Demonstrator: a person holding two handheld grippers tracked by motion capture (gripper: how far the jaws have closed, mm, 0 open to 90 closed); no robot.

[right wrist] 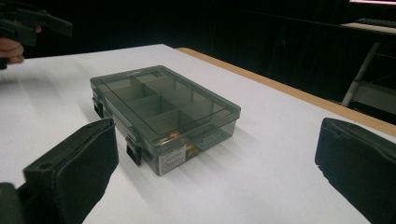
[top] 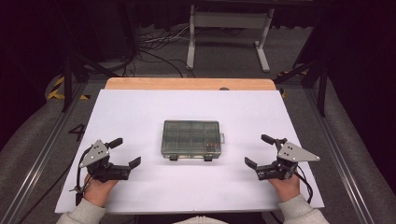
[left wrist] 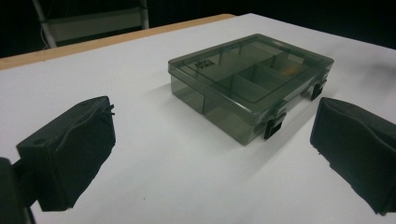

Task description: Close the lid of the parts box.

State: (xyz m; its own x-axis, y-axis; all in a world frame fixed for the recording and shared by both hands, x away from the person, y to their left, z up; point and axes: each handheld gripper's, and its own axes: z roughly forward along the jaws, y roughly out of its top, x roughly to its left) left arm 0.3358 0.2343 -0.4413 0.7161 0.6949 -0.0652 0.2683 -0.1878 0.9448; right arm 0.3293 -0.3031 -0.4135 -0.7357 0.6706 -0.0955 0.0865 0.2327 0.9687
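— What do you have nearest you?

— In the high view I see my left gripper (top: 125,151) at the lower left of the frame and my right gripper (top: 259,150) at the lower right. Both have their jaws spread wide with nothing between them, and each sits well apart from the box.

— And the box?

— The organizer box (top: 191,139) lies at the middle of the frame on the white table (top: 140,107), lid closed, two dark latches on its near edge. It is smoky and see-through, split into compartments.

— Anything inside?

— In the left gripper view, a small orange item shows in a far compartment, upper right of the frame; I cannot tell what it is. The right gripper view shows small orange-and-red pieces in the corner compartment nearest the camera, above a white label on the box's side wall.

— Beyond the table?

— A grey stand (top: 229,32) at the top centre, on the floor among cables.
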